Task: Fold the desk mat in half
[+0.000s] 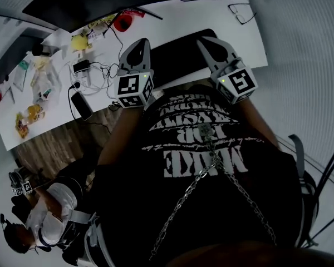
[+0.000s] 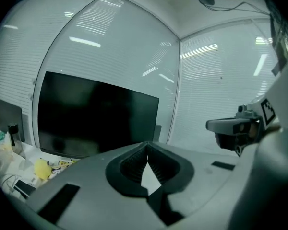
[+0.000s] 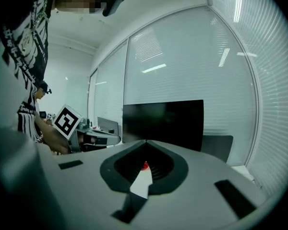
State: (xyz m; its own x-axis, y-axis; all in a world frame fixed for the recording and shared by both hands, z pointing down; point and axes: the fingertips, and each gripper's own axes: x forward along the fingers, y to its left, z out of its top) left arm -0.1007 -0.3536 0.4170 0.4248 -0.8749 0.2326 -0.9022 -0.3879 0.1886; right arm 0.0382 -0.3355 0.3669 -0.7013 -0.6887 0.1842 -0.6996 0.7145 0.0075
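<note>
Both the left gripper (image 1: 138,48) and the right gripper (image 1: 210,44) are closed and empty. They flank the black desk mat (image 1: 178,60), which lies unfolded at 12 o'clock, probably to reach its edge.

You held both grippers out ahead of your chest, side by side and apart, each pointing forward and tipped slightly down. Your left gripper (image 1: 142,43) had its 2 jaws pressed together with nothing between them. Your right gripper (image 1: 205,40) matched it, jaws closed and empty. Each marker cube (image 1: 135,89) faced up toward your head. Your right forearm (image 1: 255,115) ran back from its gripper along your side.
</note>
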